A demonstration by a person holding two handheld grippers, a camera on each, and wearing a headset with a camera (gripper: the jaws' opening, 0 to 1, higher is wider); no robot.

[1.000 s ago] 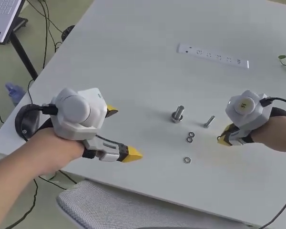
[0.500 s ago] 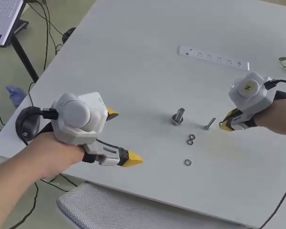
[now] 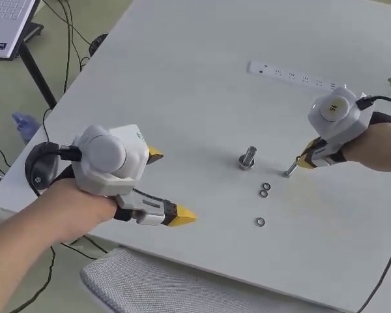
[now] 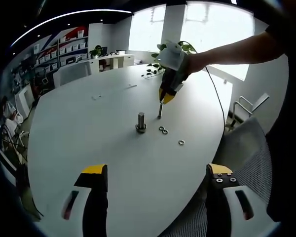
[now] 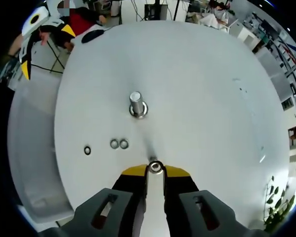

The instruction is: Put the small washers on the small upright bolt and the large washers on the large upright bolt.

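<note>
Over on the right side of the head view, the right gripper (image 3: 306,163) has its jaws pinched shut on the small bolt (image 3: 290,170). The bolt is leaning on the white table (image 3: 182,78) rather than standing straight. In the right gripper view you're looking almost straight down the bolt's end, squeezed between the two yellow tips just below centre frame.

The large bolt (image 3: 247,158) stands on its wide end a bit left of that, near frame centre. Below and between the two bolts there's a washer pair (image 3: 264,190) lying touching each other, and a lone washer (image 3: 260,222) further down. Can't tell small from large at this size, tbh.

The left gripper (image 3: 168,184) hangs at lower left with its jaws spread wide, holding nothing, well apart from the hardware.

My read is that the job right now is getting the small bolt stood up so it can take washers. A few tips for that:
- Tilt it until the shank is vertical before letting go.
- Seat the wide end flat on the table, then open slowly so neither tip drags it over.
- Set it down clear of the washer pair so it doesn't land on one and rock.

It looks thin, so I'd guess a small nudge topples it. The idle gripper could come in and steady it if needed.
</note>
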